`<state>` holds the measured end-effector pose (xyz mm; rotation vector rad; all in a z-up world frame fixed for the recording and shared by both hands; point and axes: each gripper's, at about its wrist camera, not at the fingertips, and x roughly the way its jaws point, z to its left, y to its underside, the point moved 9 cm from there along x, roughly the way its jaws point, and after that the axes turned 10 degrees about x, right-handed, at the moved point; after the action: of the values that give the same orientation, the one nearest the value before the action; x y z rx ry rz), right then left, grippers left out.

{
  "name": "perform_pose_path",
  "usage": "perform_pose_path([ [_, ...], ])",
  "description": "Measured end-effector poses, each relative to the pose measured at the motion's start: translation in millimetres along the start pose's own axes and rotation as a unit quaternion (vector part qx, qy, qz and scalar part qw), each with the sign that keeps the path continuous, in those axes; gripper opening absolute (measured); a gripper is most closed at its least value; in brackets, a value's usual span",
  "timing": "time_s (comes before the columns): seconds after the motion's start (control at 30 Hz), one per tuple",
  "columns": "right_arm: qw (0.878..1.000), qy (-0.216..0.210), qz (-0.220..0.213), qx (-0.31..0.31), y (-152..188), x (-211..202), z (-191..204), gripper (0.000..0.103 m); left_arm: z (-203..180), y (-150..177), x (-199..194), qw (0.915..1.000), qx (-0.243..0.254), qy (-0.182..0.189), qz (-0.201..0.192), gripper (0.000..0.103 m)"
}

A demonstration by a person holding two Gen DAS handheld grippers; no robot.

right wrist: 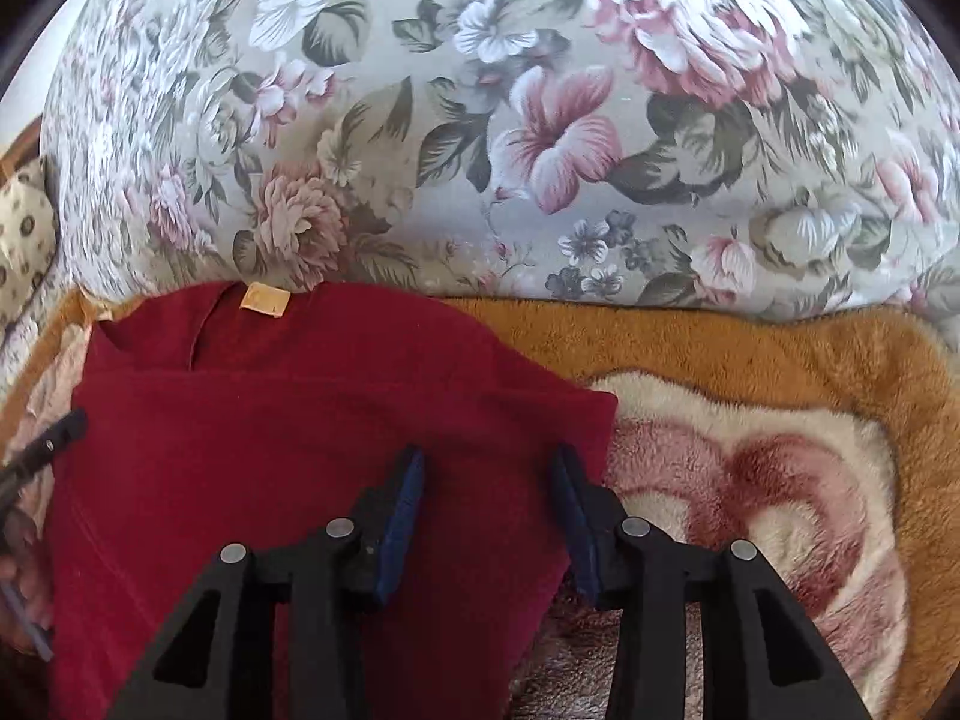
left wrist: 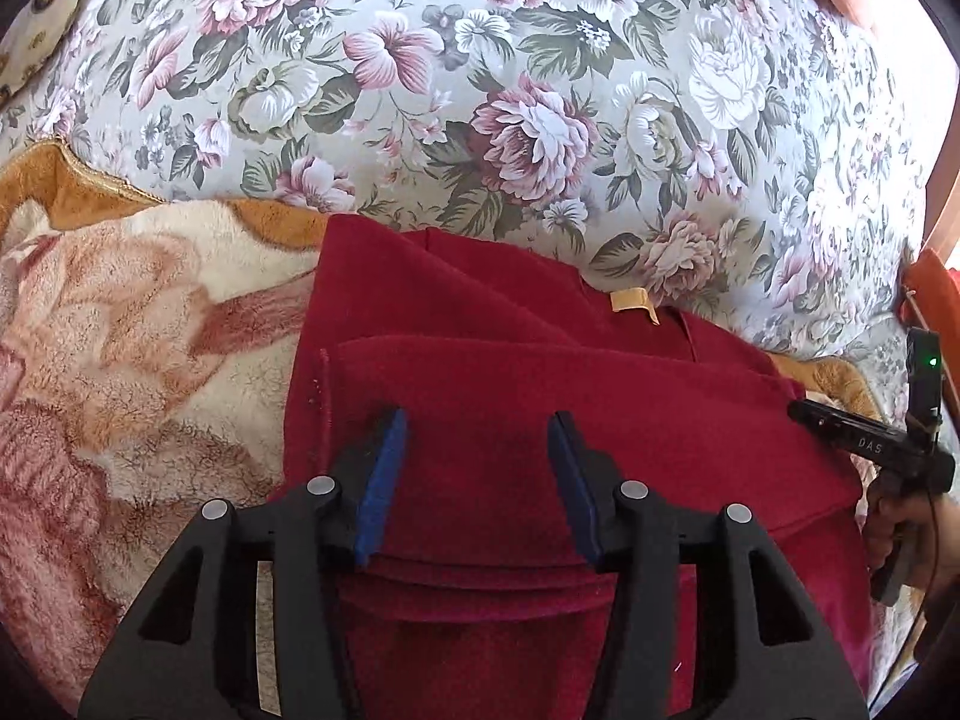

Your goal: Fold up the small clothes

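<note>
A: Where's the garment?

B: The dark red fleece garment (left wrist: 540, 396) lies folded in layers on the plush blanket with orange border and cream-pink pattern (left wrist: 120, 324). Its far edge with the small tan label (left wrist: 630, 303) reaches the grey floral-print bedspread (left wrist: 480, 90). In your right wrist view the garment (right wrist: 300, 420) fills the lower left, blanket (right wrist: 750, 360) to its right, label (right wrist: 264, 301) at its far edge, bedspread (right wrist: 480, 120) beyond.

A: Your left gripper?

B: Your left gripper (left wrist: 477, 480) sits over the middle of the garment, blue-padded fingers (left wrist: 378, 480) spread apart, red cloth showing in the gap, nothing pinched. Can't tell if the tips touch the cloth.

A: Right one?

B: Your right gripper (right wrist: 489, 510) is over the garment's right edge, fingers (right wrist: 402, 516) released and wide apart. The left finger is above red cloth; the right finger sits about at the cloth's edge where the blanket begins. No grip on anything.

A: Do they see each other?

B: Yes. From the left wrist view the right gripper (left wrist: 870, 450) shows at the far right, beside the garment's right edge, with your hand (left wrist: 912, 528) on its handle. From the right wrist view a black part of the left gripper (right wrist: 45, 450) shows at the far left edge.
</note>
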<state>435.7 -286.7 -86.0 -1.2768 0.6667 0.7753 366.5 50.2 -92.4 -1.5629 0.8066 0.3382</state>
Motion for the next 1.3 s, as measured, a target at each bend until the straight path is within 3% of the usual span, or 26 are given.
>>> perform_pose_path([
  [0.13, 0.999, 0.028, -0.022, -0.005, -6, -26, 10, 0.040, 0, 0, 0, 1.0000, 0.002, -0.005, 0.001, 0.048],
  [0.23, 0.997, -0.032, -0.054, -0.045, 9, -68, 42, 0.040, -1, 0, 2, 0.9999, 0.009, -0.013, 0.003, 0.048],
  [0.3, 0.996, -0.038, -0.045, -0.071, 32, -77, 53, 0.040, -1, 0, 1, 0.9999, 0.007, -0.011, 0.002, 0.048],
  [0.4, 0.997, -0.006, -0.006, -0.076, 67, -53, 41, 0.041, -1, -1, 2, 1.0000, 0.004, -0.007, 0.002, 0.048],
  [0.43, 0.996, -0.022, -0.037, -0.072, 69, -53, 40, 0.041, 0, -1, 3, 1.0000, 0.004, -0.006, 0.002, 0.048],
  [0.6, 0.994, 0.010, -0.051, -0.095, 72, -49, 48, 0.041, 0, -3, 4, 0.9999, 0.004, -0.010, 0.006, 0.048],
  [0.73, 0.995, 0.001, -0.046, -0.092, 72, -49, 49, 0.041, -6, -7, 0, 0.9962, 0.052, -0.037, 0.059, 0.048],
  [0.8, 0.997, 0.010, -0.023, -0.076, 73, -68, 37, 0.041, -9, -3, -23, 0.9929, 0.069, -0.054, 0.081, 0.049],
  [0.9, 0.998, -0.012, -0.048, -0.030, 83, -126, 35, 0.042, -13, 19, -75, 0.9925, 0.080, -0.057, 0.072, 0.049],
  [1.07, 0.995, -0.080, -0.048, -0.030, 161, -207, 35, 0.042, -12, 88, -168, 0.9944, 0.080, -0.044, 0.054, 0.049],
  [1.17, 0.993, -0.111, -0.032, -0.019, 215, -232, 34, 0.042, -11, 126, -202, 0.9969, 0.058, -0.019, 0.050, 0.062],
  [1.3, 0.991, -0.134, -0.004, 0.031, 271, -245, 27, 0.042, -9, 178, -228, 0.9981, 0.036, 0.008, 0.049, 0.064],
])
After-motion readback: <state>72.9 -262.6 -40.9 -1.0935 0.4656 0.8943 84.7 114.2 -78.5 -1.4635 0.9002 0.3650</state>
